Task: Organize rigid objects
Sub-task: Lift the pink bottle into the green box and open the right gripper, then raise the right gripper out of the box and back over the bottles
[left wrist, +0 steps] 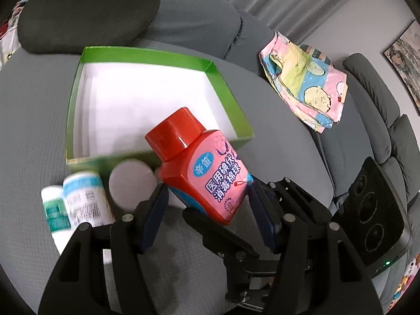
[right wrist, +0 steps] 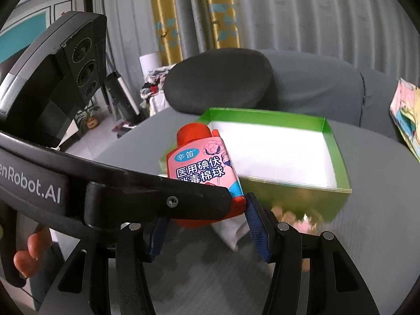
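Grey sofa seat [left wrist: 283,120], one green box [left wrist: 81,60] lying open with white floor bare, one red bottle [left wrist: 204,173] being gripped by both left tool [left wrist: 207,202] and right tool [right wrist: 207,210], two white bottles [left wrist: 86,199] lying beside box.

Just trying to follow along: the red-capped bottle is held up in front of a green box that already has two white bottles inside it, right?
Not quite. The green box is empty; its white bottom shows bare in the left wrist view. The white bottles lie outside it, on the grey cushion by its near wall. The red-capped bottle is indeed held up in front of the box.
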A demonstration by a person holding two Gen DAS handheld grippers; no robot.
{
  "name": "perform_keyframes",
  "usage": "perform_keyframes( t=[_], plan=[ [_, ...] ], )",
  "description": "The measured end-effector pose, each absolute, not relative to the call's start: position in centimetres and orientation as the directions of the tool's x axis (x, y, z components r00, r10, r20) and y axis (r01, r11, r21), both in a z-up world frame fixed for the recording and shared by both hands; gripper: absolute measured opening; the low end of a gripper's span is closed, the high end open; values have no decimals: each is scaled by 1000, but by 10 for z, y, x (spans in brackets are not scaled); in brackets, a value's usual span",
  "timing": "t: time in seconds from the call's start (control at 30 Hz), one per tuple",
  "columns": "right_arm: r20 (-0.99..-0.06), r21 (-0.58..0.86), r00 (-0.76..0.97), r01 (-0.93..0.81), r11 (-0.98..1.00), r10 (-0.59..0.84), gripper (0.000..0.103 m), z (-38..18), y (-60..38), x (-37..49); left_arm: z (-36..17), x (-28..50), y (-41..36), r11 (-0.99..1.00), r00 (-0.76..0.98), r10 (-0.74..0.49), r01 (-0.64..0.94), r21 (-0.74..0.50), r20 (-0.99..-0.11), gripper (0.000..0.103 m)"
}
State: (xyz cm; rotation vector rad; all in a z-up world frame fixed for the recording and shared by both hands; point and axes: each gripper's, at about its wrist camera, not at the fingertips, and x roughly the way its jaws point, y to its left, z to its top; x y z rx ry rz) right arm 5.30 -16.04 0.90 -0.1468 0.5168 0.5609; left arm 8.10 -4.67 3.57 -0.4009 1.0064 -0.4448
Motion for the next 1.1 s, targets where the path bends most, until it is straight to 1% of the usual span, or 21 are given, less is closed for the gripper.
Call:
perform_keyframes(
  t=[0.17, 0.23, 0.37, 0.53, 0.63, 0.7, 0.73, 0.77, 0.83, 0.87, 0.93, 1.0, 1.03, 1.1],
  plan=[
    [-501, -5, 731, -538, 843, 463, 57, 16, -159, 76, 38, 106, -43, 840, 465, -531, 178, -512, -709, 63],
    [-504, -6, 732, -534, 846, 458, 57, 17, -157, 87, 35, 117, -41, 836, 453, -537, 174, -520, -712, 61],
    [-504, 5, 727, -537, 844, 466, 57, 21, -154, 106, 26, 140, -43, 845, 433, -525, 165, -508, -733, 61],
    [-528, -4, 730, -513, 859, 434, 55, 20, -147, 134, 15, 166, -38, 829, 416, -544, 128, -545, -729, 61],
    [-547, -12, 732, -492, 871, 406, 55, 18, -144, 146, 14, 175, -34, 839, 429, -524, 110, -534, -736, 61],
    [-547, -28, 746, -469, 883, 379, 55, 16, -144, 147, 14, 177, -32, 842, 434, -516, 98, -531, -739, 65],
    [-553, -25, 744, -465, 885, 375, 56, 14, -145, 148, 14, 178, -30, 844, 437, -511, 93, -528, -740, 71],
    [-556, -25, 747, -453, 891, 364, 56, 13, -147, 147, 14, 178, -30, 851, 437, -499, 87, -517, -748, 74],
    [-558, -19, 751, -437, 899, 353, 63, 12, -151, 144, 15, 175, -31, 873, 447, -463, 79, -482, -765, 90],
    [-559, -8, 751, -429, 903, 352, 65, 12, -155, 143, 14, 174, -28, 879, 449, -451, 77, -470, -771, 93],
    [-560, 8, 753, -412, 911, 345, 68, 14, -162, 145, 16, 168, -27, 893, 461, -425, 74, -443, -779, 102],
    [-554, 15, 761, -395, 918, 337, 71, 16, -169, 139, 17, 164, -27, 903, 470, -407, 76, -423, -783, 102],
    [-553, 18, 762, -392, 920, 336, 75, 17, -171, 137, 20, 160, -27, 908, 478, -397, 79, -412, -783, 102],
    [-546, 24, 767, -387, 922, 337, 77, 20, -176, 127, 24, 156, -27, 919, 491, -374, 81, -386, -787, 102]
  ],
)
